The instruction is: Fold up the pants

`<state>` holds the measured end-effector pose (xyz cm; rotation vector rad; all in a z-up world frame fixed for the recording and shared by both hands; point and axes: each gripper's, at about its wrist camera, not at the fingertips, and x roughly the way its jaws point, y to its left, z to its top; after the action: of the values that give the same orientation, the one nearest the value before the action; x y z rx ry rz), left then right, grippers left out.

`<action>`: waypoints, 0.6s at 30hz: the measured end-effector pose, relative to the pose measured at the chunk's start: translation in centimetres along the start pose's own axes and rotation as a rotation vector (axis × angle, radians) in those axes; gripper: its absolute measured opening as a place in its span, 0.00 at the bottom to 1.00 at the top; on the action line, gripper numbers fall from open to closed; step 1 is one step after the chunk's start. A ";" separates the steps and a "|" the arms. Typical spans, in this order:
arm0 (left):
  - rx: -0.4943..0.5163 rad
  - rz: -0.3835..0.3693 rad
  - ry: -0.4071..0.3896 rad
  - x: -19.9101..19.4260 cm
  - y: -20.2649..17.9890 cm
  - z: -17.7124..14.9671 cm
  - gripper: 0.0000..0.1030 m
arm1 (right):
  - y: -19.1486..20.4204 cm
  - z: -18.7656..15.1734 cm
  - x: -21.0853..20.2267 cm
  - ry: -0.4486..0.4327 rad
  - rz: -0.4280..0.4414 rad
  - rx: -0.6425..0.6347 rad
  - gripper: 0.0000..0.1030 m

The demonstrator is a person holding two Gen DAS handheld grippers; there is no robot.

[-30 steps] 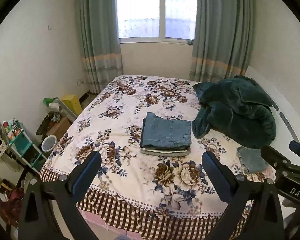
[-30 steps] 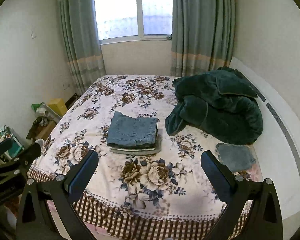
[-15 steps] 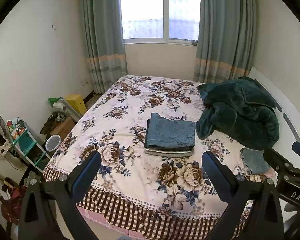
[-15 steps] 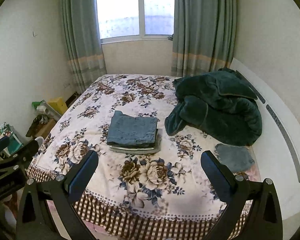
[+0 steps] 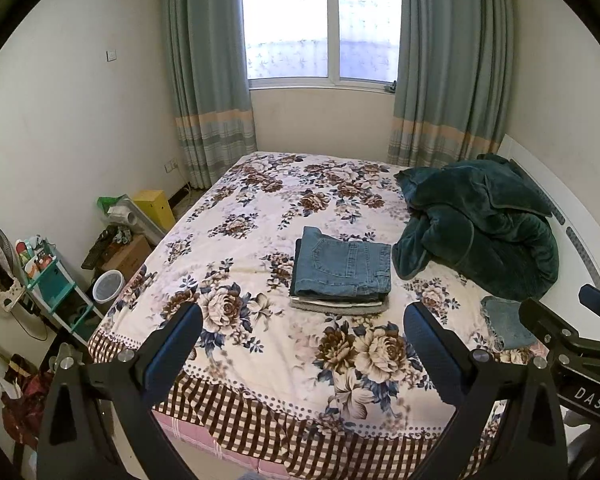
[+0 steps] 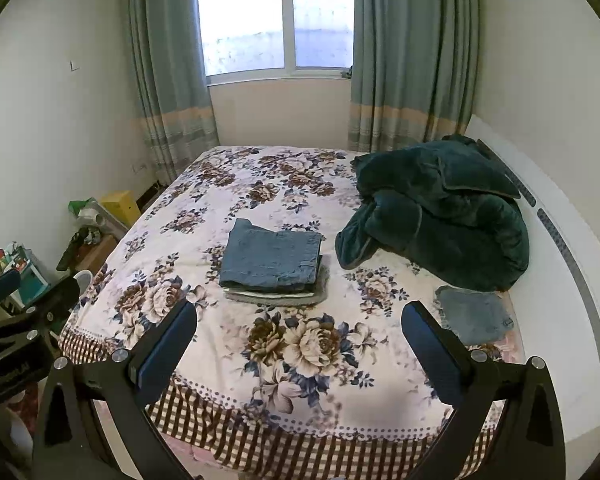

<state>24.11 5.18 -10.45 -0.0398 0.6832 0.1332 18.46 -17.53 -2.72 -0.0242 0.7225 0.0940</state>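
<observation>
Folded blue jeans point(image 5: 342, 268) lie on top of a small stack of folded clothes in the middle of the flowered bed point(image 5: 260, 220); they also show in the right wrist view point(image 6: 272, 258). A second small folded denim piece point(image 5: 506, 322) lies near the bed's right front corner, also in the right wrist view point(image 6: 474, 314). My left gripper point(image 5: 302, 324) is open and empty, held off the foot of the bed. My right gripper point(image 6: 300, 322) is open and empty too, to the right of the left one.
A dark green plush blanket point(image 5: 484, 228) is heaped on the bed's right side by the white headboard point(image 6: 560, 248). Left of the bed stand a teal shelf point(image 5: 56, 284), a white bin point(image 5: 108, 286), boxes and a fan. A curtained window is behind.
Both grippers have drawn back and up from the bed, so it looks a little farther and more of the room shows. The clothes have not moved.
</observation>
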 end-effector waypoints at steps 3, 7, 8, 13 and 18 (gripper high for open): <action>-0.001 0.002 -0.001 -0.1 0.1 -0.1 1.00 | 0.3 -0.2 0.1 0.003 0.004 0.000 1.00; 0.001 0.005 -0.002 -0.2 0.0 -0.2 1.00 | 0.3 -0.3 0.1 0.000 0.005 0.004 1.00; 0.001 0.006 -0.003 -0.2 0.1 -0.2 1.00 | 0.4 -0.2 0.1 0.000 0.008 0.005 1.00; -0.003 0.012 -0.007 -0.4 0.4 -0.3 1.00 | 0.5 -0.4 0.2 -0.001 0.011 0.006 1.00; -0.012 0.027 -0.008 -0.6 1.2 -0.1 1.00 | 0.8 -0.1 0.5 0.009 0.015 0.006 1.00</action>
<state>23.45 6.27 -10.11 -0.0415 0.6752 0.1630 18.68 -16.75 -3.10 -0.0132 0.7325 0.1055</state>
